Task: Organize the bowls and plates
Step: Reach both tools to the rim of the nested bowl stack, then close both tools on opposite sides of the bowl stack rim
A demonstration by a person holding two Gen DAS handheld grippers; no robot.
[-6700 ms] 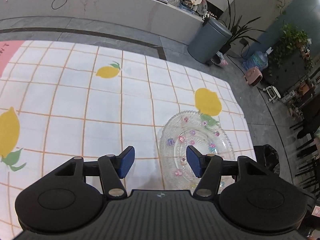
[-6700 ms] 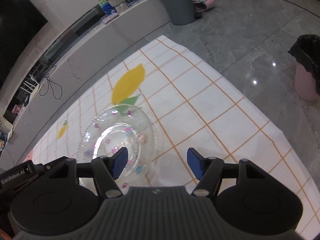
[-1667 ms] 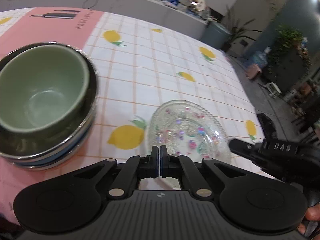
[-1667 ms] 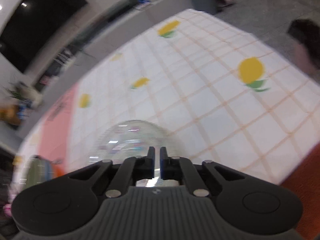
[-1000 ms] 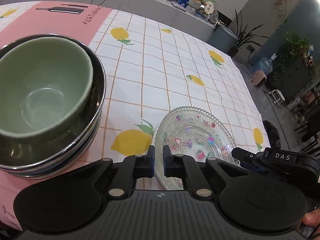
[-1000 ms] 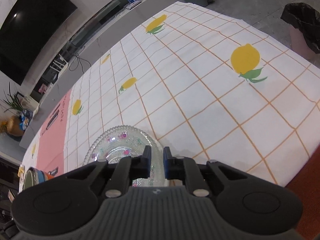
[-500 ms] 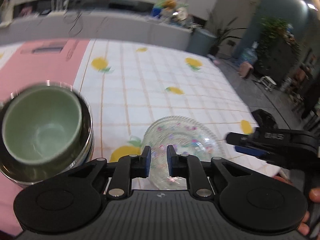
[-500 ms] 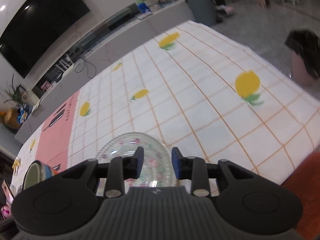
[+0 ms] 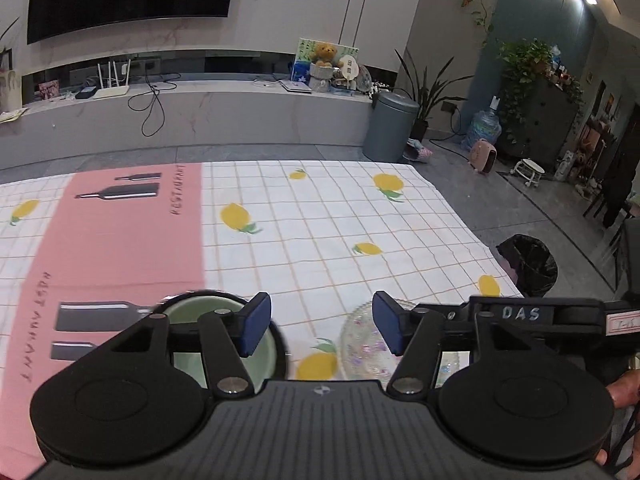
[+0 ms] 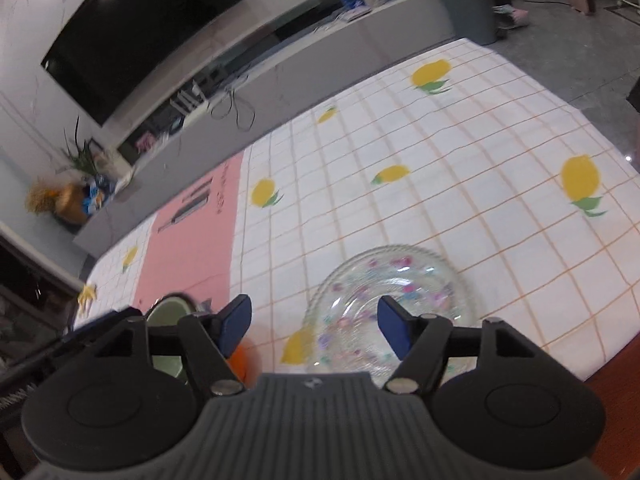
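A clear glass plate [image 10: 394, 284] with small coloured flowers lies flat on the lemon-print tablecloth [image 10: 440, 168] near its front edge. In the left wrist view the same plate [image 9: 360, 350] peeks out between the fingers at the lower right. A green bowl [image 9: 188, 316] sits in a stack of dark bowls to the left, largely hidden behind the left finger; it also shows as the green bowl [image 10: 168, 308]. My left gripper [image 9: 322, 328] and right gripper [image 10: 316, 328] hover above the table, jaws opening, nothing between them. Both plate and bowls lie below and apart from the pads.
A pink panel [image 9: 132, 232] with bottle prints covers the cloth's left part. The right-hand gripper's black body [image 9: 528, 316] crosses the left wrist view at the right. A grey bin [image 9: 390, 126], a dark bin [image 9: 528, 266] and a low counter [image 9: 200, 116] stand beyond the table.
Both grippers went from shut on the plate's rim to open, and both rose and tilted up. The plate stays on the cloth beside the bowl stack.
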